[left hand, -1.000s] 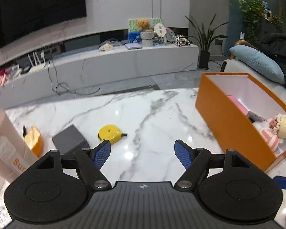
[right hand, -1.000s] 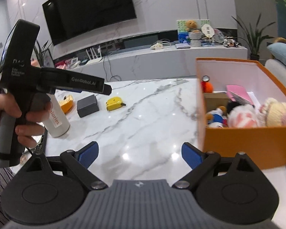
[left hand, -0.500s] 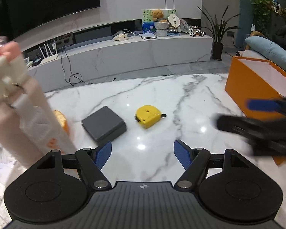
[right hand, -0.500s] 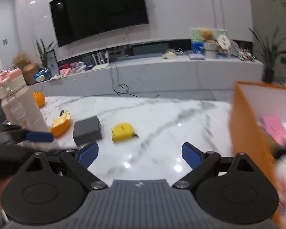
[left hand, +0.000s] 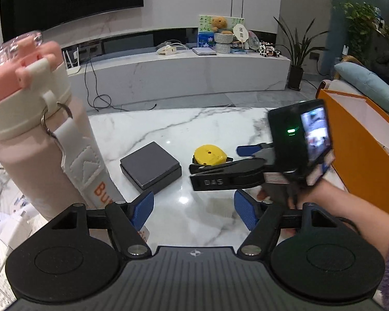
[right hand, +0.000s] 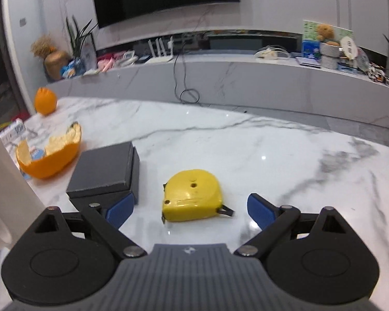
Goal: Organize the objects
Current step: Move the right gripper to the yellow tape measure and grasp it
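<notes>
— What are your claws doing?
— My right claw (right hand: 190,208) gapes wide just short of the yellow tape measure (right hand: 193,195) on the bench (right hand: 246,150). My left claw (left hand: 193,210), jaws narrowing, holds nothing.
— Beyond?
— Grey box (right hand: 103,171), then orange peel (right hand: 49,155).

Yellow tape measure (right hand: 192,195), grey-veined marble table (right hand: 272,150)

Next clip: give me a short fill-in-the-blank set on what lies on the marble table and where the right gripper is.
1. The tape measure on the marble table is ____ in colour.
2. The right gripper hangs with open jaws over the ____.
3. The dark grey box lies between the tape measure and the orange ____.
4. The storage box at the table's edge is ____.

Missing words: yellow; tape measure; peel; orange
</notes>
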A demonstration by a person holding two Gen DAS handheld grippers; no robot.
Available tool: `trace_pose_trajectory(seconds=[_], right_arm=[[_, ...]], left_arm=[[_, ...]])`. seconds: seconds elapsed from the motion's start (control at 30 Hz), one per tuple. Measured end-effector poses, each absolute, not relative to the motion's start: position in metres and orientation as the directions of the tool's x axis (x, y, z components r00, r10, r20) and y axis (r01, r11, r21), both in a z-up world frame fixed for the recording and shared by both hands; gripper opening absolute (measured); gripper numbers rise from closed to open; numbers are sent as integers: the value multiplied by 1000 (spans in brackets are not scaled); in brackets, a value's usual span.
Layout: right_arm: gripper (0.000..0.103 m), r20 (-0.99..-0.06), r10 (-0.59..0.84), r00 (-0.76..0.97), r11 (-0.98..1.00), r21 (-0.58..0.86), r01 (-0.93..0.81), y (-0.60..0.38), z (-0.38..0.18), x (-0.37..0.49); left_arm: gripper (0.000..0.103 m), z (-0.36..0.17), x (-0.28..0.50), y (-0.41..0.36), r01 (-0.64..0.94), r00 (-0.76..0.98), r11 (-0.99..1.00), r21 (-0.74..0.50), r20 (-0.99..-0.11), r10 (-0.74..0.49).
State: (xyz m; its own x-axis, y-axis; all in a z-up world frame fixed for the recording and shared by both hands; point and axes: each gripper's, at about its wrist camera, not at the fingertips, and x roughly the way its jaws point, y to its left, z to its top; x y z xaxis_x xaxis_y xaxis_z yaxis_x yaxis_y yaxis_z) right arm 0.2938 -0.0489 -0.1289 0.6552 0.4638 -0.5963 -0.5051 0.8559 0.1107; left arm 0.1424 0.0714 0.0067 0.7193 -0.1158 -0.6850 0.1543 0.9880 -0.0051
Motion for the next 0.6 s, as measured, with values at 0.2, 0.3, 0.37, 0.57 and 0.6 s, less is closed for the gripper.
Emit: trace_pose_trajectory(seconds=[0.2, 0.3, 0.37, 0.57, 0.6], right_arm=[[90, -612, 464, 640, 852, 111, -511, -36, -137, 312], [87, -612, 466, 639, 850, 108, -515, -32, -138, 315], [82, -614, 456, 645, 851, 88, -518, -30, -138, 315], [56, -607, 410, 681, 846, -26, -532, -28, -139, 308], [56, -607, 414, 678, 845, -20, -534, -30, -139, 308]], left_arm=[[80, 7, 142, 75, 159, 717, 987, -15, -685, -126], [80, 7, 142, 76, 157, 716, 987, -16, -687, -125], [80, 7, 142, 77, 156, 713, 988, -16, -690, -124], [80, 7, 142, 76, 158, 711, 987, -17, -692, -126], [80, 7, 142, 76, 157, 711, 987, -16, -692, -124]])
